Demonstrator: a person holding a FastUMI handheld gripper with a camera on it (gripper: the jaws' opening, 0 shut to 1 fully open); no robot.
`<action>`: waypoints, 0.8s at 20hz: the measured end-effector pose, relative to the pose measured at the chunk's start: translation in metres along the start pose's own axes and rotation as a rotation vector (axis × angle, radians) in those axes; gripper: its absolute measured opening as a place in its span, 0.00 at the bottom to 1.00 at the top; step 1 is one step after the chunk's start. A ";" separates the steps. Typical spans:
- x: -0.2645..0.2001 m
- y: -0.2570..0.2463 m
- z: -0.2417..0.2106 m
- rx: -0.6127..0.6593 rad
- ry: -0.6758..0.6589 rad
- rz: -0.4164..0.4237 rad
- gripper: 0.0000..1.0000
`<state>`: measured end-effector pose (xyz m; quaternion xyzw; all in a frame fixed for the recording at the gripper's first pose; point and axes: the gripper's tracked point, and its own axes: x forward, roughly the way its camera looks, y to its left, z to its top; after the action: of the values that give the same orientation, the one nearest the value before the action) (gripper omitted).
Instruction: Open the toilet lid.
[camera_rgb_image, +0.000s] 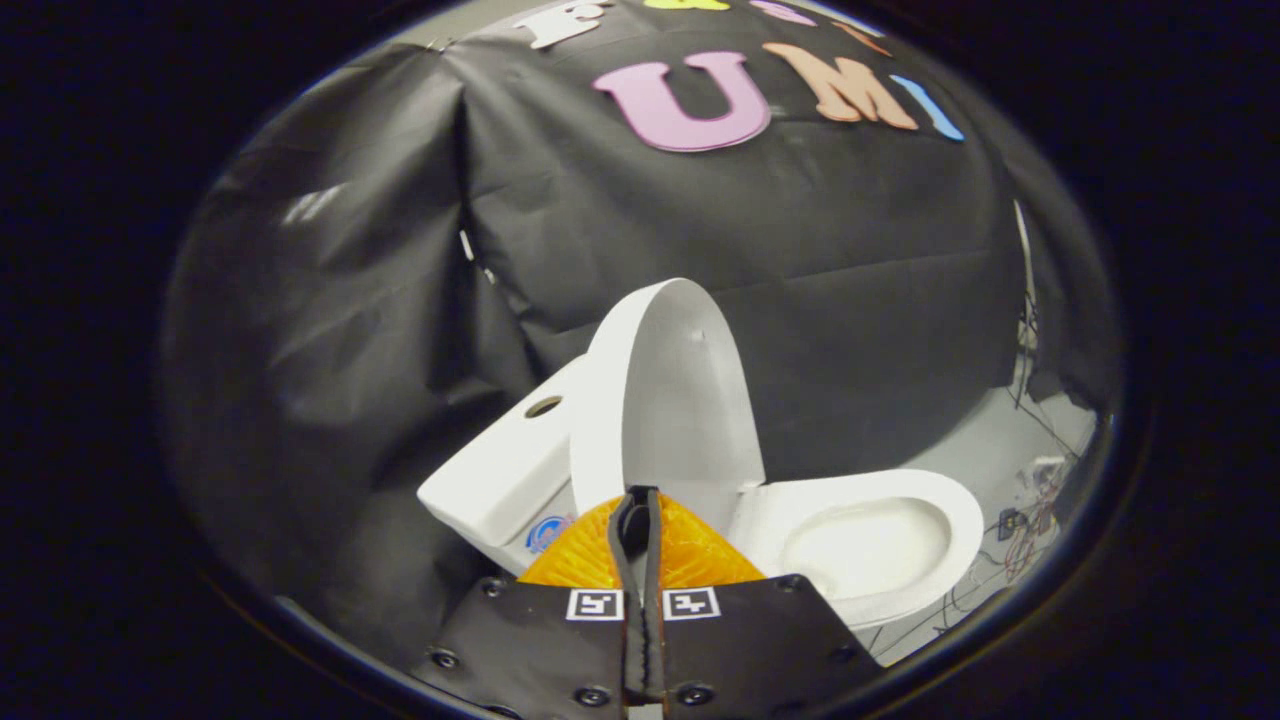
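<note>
- Black cloth wall (850, 260) hangs in folds behind a white toilet (700, 480) standing on a pale floor (985, 450).
- Toilet lid (665, 385) is raised, upright, leaning back toward the tank (505, 470), just beyond the fingers.
- Seat and bowl (865, 545) lie open, ahead and to the right of the fingers.
- Fingers (640, 525) are pressed together with nothing between them, their tips near the lid's lower edge.
- Loose wires (1030, 520) lie on the floor past the bowl.
</note>
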<state>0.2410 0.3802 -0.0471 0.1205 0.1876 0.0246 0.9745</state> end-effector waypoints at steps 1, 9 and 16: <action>0.002 0.005 -0.002 -0.017 0.010 0.016 0.01; 0.008 0.014 -0.006 -0.088 -0.047 0.017 0.19; -0.038 -0.001 0.017 -0.024 -0.185 0.091 0.66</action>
<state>0.2123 0.3717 -0.0186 0.1191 0.0908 0.0600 0.9869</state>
